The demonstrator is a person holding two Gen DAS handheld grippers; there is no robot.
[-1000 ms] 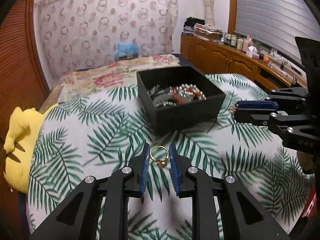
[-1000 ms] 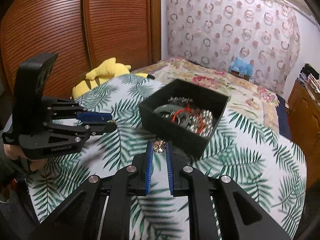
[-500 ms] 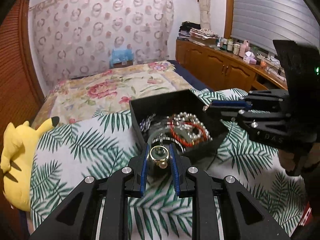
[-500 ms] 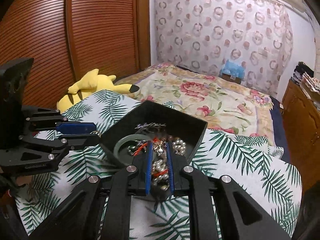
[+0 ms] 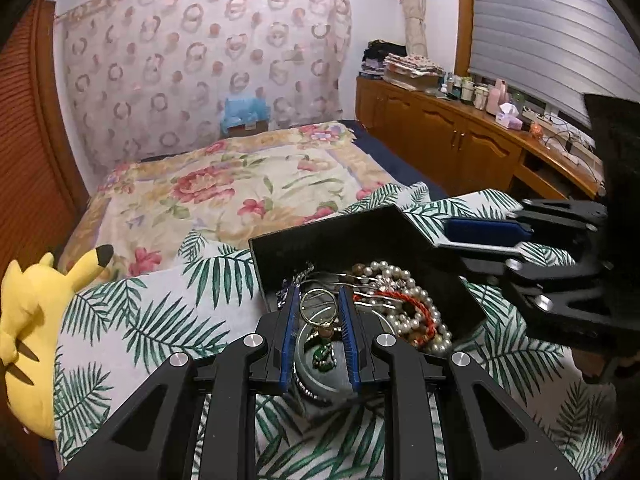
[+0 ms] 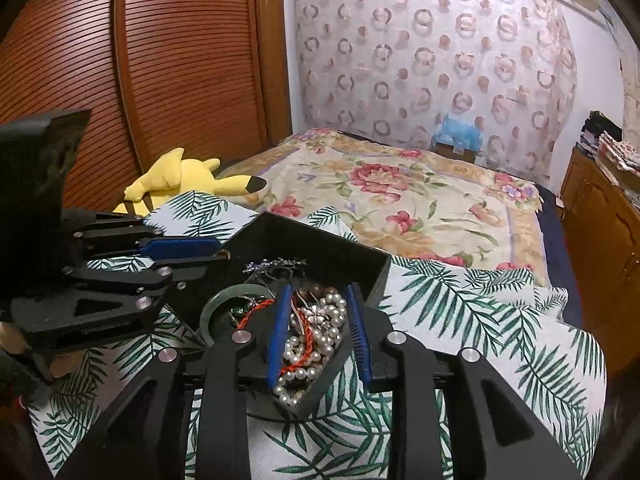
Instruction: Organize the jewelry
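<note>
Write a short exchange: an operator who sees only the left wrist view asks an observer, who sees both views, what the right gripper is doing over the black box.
Operator: Is the right gripper holding anything? From the side I cannot tell.
Observer: No. In the right wrist view its fingers stand wide apart with nothing between them.
Operator: What lies under it?
Observer: A silver flower charm rests on the pearls inside the black box, directly below the gap.
</note>
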